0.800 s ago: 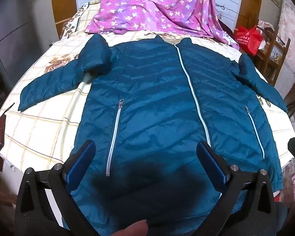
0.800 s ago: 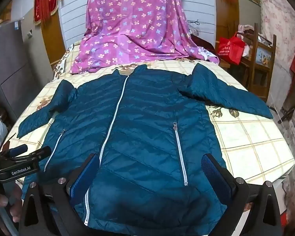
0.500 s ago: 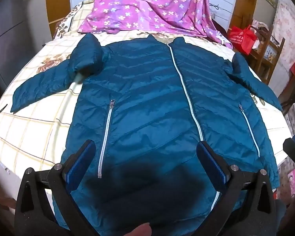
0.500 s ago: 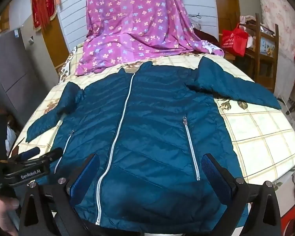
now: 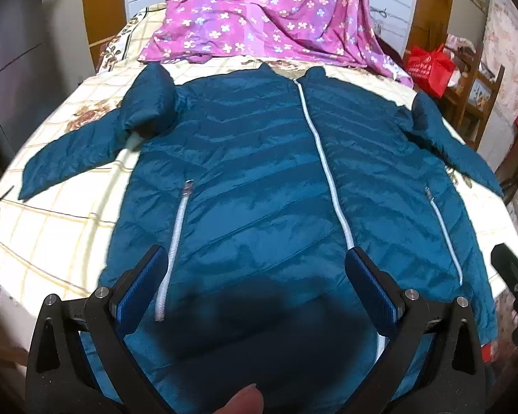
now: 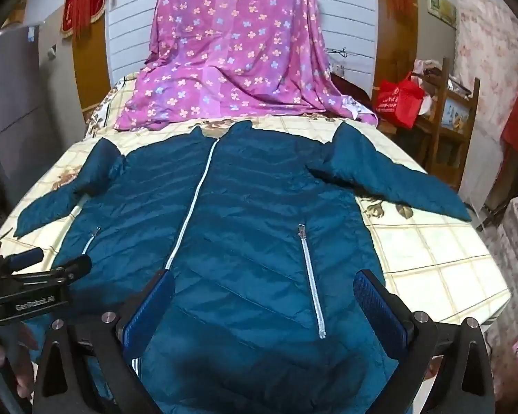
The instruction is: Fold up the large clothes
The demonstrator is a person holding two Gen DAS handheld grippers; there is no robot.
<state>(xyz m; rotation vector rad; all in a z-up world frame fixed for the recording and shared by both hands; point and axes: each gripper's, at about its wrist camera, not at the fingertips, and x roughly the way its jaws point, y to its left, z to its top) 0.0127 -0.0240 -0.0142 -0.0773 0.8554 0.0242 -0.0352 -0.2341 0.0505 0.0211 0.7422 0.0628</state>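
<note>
Jacket: the teal quilted jacket (image 5: 259, 179) is lying flat and face up on the bed (image 5: 51, 227), zipped along its white front zip (image 5: 324, 165), collar toward the far edge and hem toward the near edge.
Sleeves: the left sleeve (image 5: 83, 151) is stretching out toward the bed's left edge, with the shoulder bunching up a little; the right sleeve (image 6: 393, 183) is reaching toward the right edge. Neither is lying over the body yet.
Folds done: none is showing; the body is spreading at full width, and both pocket zips are lying in plain sight.
Left gripper: the left gripper (image 5: 255, 286) is hovering over the near hem on the left half, its blue fingers (image 5: 140, 289) standing wide apart and gripping nothing.
Right gripper: the right gripper (image 6: 266, 307) is hovering over the near hem on the right half, fingers likewise standing wide and empty, with no cloth pinched between them.
Stage: I am judging this as the very start, with the garment laid out and both tools lining up for a first grasp.
Left to do: bringing each sleeve in over the body, folding the sides inward, then doubling hem toward collar.
Surroundings: a pink flowered sheet (image 6: 234, 55) is draping over the far end of the bed, clear of the jacket.
</note>
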